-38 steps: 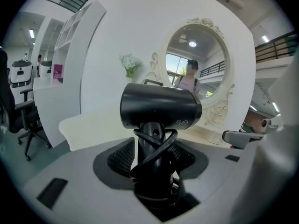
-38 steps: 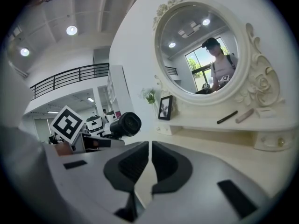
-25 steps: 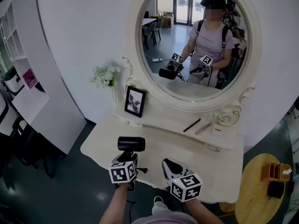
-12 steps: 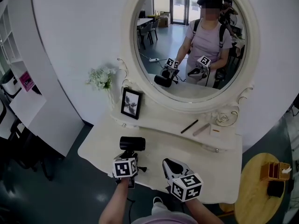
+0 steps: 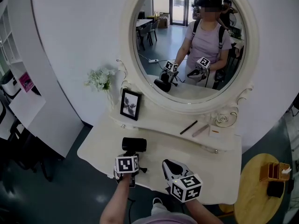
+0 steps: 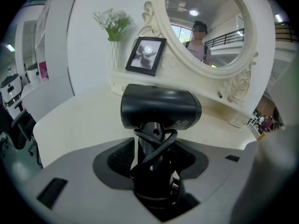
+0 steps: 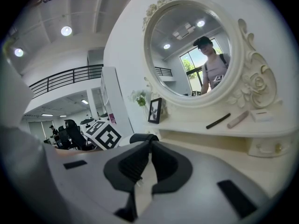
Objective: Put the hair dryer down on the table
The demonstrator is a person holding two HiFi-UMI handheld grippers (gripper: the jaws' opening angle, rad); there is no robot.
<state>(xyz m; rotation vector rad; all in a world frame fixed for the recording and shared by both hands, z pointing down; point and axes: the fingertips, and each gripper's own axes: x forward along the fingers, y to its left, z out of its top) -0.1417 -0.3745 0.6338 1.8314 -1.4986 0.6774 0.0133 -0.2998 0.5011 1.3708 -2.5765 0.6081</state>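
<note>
Lowered, left gripper (image 5: 132, 156) clamps hair dryer (image 5: 134, 144) near front edge of table (image 5: 208, 164); right gripper (image 5: 167, 164) closed, empty.

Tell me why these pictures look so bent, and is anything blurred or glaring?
Head view: wide lens bows the white shelving and wall; windows shine bright in the mirror, where the face is blurred over. Left gripper view: fisheye, dark corners, the hair dryer close and sharp. Right gripper view: round dark rim, ceiling lamps flare.
</note>
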